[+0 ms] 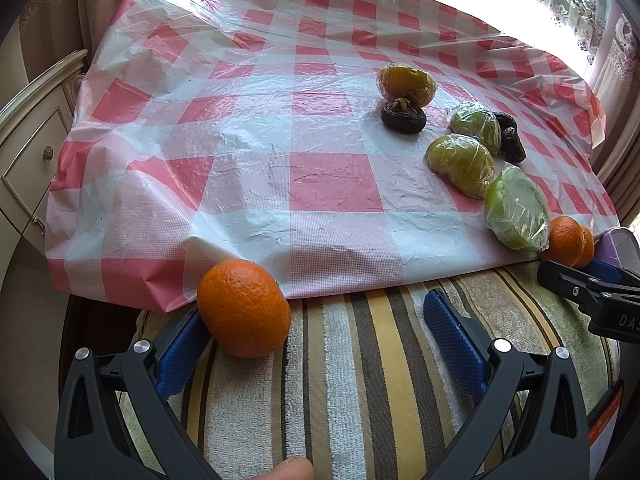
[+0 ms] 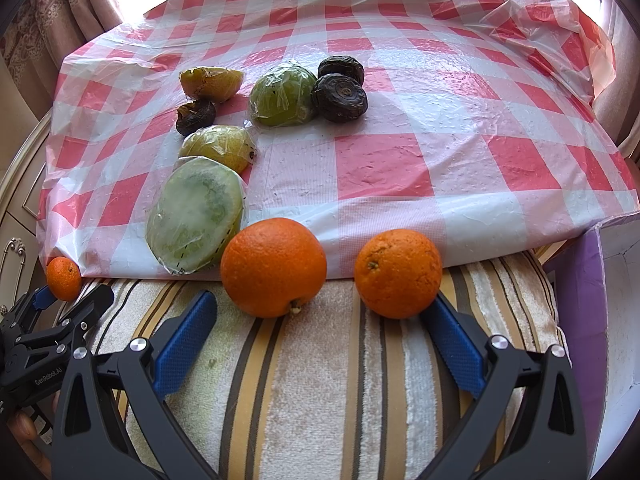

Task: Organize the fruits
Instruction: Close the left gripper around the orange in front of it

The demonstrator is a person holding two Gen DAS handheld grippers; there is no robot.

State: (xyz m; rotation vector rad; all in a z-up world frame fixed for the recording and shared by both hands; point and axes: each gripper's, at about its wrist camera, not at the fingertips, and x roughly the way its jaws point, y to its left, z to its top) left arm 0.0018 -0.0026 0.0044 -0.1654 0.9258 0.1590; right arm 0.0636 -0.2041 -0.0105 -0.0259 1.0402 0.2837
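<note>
Both the left gripper point(image 1: 316, 344) and right gripper point(image 2: 320, 344) gape empty over a striped towel point(image 2: 320, 392), oranges point(image 2: 273, 266) lying just ahead, a purple box point(image 2: 576, 320), contents unseen, at right.

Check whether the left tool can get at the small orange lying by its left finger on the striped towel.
Probably yes. The left tool is open, and the small orange already rests against its left finger on the striped towel. Nothing lies between the fingers; the tablecloth edge sits just behind.
</note>
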